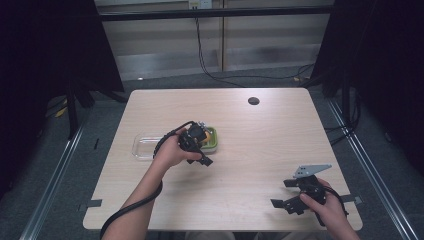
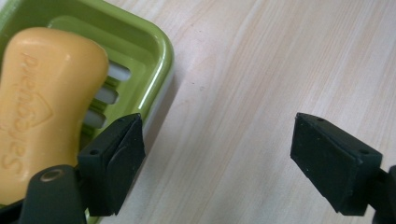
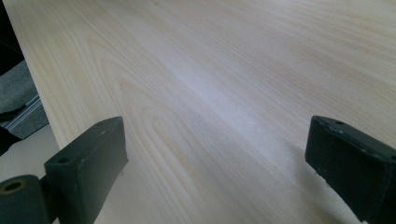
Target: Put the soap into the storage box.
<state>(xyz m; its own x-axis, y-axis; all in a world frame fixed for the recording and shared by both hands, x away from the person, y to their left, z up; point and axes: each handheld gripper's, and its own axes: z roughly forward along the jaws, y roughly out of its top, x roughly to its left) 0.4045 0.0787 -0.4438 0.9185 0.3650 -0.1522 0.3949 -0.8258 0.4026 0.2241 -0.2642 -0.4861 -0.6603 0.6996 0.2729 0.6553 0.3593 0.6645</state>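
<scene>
Left hand-held gripper [image 2: 217,161] hovers released beside the green soap dish [image 2: 154,51] holding the yellow soap bar [image 2: 42,107], one jaw over the dish rim, likely lining up a grasp, while the right hand-held gripper [image 1: 289,194] idles spread near the worktop [image 1: 260,150] front edge, out of the way.

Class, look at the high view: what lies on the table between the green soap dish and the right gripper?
Nothing: between the green soap dish and the right gripper the table is bare wood, as the high view shows.
</scene>
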